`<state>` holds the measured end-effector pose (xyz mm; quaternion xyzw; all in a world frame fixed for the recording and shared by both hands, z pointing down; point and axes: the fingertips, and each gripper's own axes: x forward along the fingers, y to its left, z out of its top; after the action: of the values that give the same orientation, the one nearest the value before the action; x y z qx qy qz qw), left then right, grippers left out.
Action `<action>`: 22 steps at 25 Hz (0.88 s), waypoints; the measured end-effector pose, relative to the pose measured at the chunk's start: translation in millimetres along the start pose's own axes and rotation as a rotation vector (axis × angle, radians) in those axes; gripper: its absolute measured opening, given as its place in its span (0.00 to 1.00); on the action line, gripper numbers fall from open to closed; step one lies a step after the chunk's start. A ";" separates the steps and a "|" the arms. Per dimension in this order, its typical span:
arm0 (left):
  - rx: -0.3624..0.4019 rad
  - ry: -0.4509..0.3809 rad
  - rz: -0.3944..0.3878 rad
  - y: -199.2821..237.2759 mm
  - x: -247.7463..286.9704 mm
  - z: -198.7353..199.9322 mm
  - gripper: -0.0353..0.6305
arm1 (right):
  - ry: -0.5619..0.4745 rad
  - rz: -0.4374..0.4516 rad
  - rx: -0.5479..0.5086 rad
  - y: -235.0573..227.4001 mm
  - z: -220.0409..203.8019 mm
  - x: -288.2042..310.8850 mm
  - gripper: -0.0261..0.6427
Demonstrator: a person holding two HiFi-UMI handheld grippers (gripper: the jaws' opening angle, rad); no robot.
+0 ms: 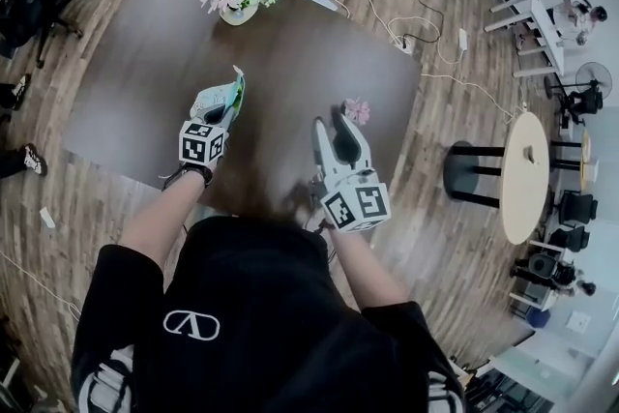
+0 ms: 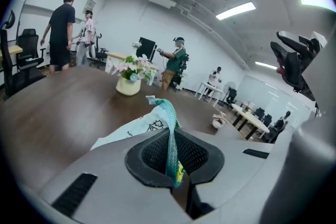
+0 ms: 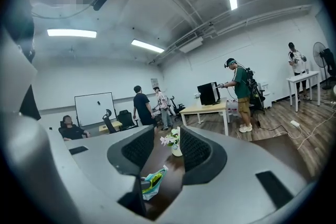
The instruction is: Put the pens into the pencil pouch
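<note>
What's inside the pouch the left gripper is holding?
A yellow-green bit shows through the teal mesh of the pouch, pinched in the left gripper. The white fabric and the jaws cover the rest, so the contents can't be identified.

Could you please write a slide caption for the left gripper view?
Left gripper, jaws shut on the mesh pouch, with the dark table and a flower vase beyond.

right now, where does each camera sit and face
Head view: on the person's head, steeply down at the table; forearms, left tongs, right tongs show.
Left gripper view: on the left tongs, across the table toward the flowerpot; jaws shut on the pencil pouch.
Right gripper view: on the right tongs, level into the room; open empty jaws.
All three show the pencil pouch.
</note>
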<state>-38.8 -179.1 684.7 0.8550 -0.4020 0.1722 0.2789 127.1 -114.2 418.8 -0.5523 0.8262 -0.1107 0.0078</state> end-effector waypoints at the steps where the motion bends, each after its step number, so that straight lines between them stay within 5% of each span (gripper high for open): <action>1: 0.004 0.009 -0.019 -5.5 8.2 -5.3 0.08 | 0.006 -0.007 0.002 -1.6 -3.2 -0.9 0.27; 14: 0.033 0.171 -0.114 -40.0 80.9 -79.3 0.08 | 0.097 -0.073 0.032 -25.7 -43.2 -12.5 0.27; 22: 0.033 0.168 -0.149 -52.3 76.0 -84.6 0.22 | 0.098 -0.079 0.026 -32.1 -44.1 -18.5 0.27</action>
<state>43.2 -144.7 772.8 0.8695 -0.3096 0.2286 0.3096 157.6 -101.3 466.0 -0.5783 0.8016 -0.1485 -0.0299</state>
